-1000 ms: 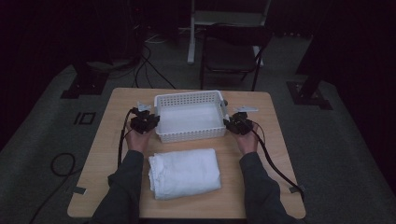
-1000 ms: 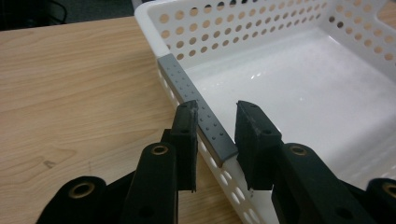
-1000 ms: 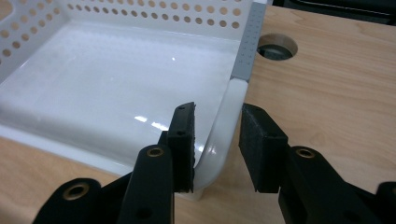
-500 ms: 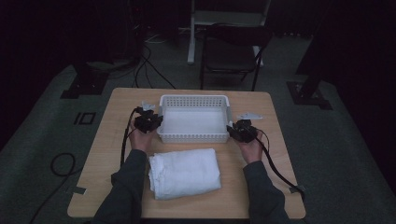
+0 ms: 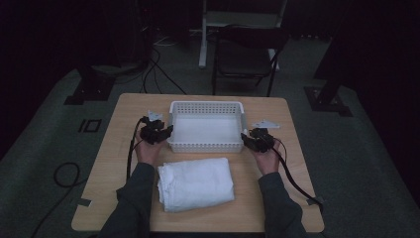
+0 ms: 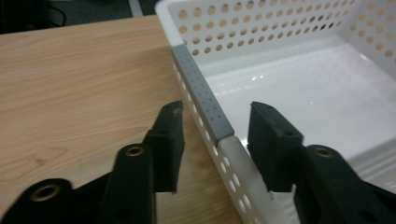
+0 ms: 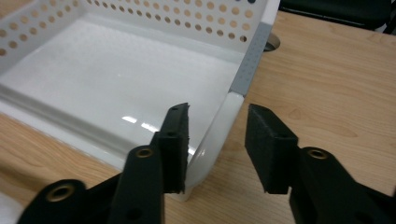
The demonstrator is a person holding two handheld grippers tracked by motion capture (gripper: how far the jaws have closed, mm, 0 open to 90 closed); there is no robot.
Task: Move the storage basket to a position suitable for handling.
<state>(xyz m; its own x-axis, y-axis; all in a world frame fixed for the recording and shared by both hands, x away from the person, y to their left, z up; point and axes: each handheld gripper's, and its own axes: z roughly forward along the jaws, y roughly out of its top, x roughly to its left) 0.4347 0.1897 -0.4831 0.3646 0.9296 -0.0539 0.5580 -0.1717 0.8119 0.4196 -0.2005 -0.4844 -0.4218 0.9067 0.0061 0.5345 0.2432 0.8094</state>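
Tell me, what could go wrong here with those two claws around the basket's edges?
Both grippers are open, each straddling an end wall of the basket without clamping it.

1. The left gripper sits where the grey strip meets the white rim; closing on the glossy white part might let it slip.
2. The right gripper straddles a rounded corner, so a lift could tilt the basket.
3. The towel lies just in front; dragging the basket back could catch it.

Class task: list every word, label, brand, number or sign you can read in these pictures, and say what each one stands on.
None can be read. The white basket, its grey rim strips, the folded towel, the wooden table and both tools, left and right, carry no visible text.
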